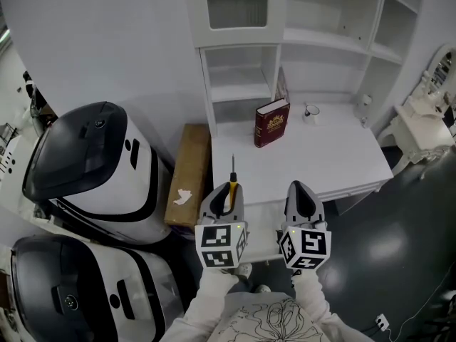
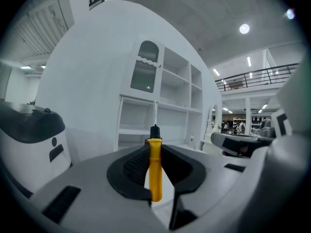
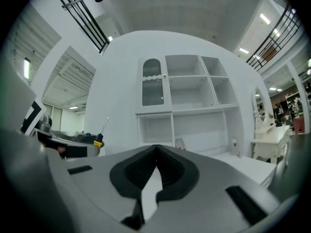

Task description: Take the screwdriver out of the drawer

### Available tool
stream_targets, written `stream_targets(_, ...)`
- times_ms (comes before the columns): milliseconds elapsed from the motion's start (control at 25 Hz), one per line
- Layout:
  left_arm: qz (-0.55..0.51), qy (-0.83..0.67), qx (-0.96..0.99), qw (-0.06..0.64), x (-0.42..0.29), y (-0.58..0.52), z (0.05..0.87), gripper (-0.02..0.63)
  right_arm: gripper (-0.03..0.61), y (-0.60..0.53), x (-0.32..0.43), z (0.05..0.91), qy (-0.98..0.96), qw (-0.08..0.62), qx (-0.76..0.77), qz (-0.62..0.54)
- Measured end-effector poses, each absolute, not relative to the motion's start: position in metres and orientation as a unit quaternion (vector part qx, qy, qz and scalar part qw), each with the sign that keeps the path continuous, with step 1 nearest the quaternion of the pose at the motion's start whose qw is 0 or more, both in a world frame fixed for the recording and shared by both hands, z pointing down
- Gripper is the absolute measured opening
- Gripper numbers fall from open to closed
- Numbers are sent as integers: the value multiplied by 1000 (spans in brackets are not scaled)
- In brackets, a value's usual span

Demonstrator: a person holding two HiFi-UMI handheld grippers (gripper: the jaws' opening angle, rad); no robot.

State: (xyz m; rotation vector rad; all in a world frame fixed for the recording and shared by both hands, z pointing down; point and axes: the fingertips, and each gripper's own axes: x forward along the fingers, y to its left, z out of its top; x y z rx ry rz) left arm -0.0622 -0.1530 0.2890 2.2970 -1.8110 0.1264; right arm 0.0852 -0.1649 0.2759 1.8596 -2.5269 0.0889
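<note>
The screwdriver (image 1: 231, 184), with a yellow handle, black collar and thin metal shaft, is clamped between the jaws of my left gripper (image 1: 226, 191). Its shaft points away over the white desk (image 1: 335, 162). In the left gripper view the yellow handle (image 2: 155, 169) stands upright between the black pads (image 2: 133, 166), and the shaft reaches past the tips. My right gripper (image 1: 303, 191) hovers beside it on the right, its jaws closed tip to tip with nothing in them (image 3: 156, 148). The right gripper view shows the screwdriver (image 3: 99, 139) at the left.
A red book (image 1: 271, 122) and a small cup (image 1: 311, 112) stand at the back of the desk, under a white shelf unit (image 1: 299, 41). Two black-and-white machines (image 1: 92, 162) and a cardboard box (image 1: 189, 173) sit to the left. A white vanity (image 1: 427, 120) stands at the right.
</note>
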Motion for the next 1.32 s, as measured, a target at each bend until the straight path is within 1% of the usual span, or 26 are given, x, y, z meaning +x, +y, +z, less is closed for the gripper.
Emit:
stream_targets(320, 37, -615, 781, 102, -50, -150, 287, 69, 3, -168, 90, 276, -807, -1, 590, 36)
stream_targets(1320, 50, -615, 780, 103, -46, -164, 297, 69, 3, -184, 93, 293, -807, 12, 588, 43)
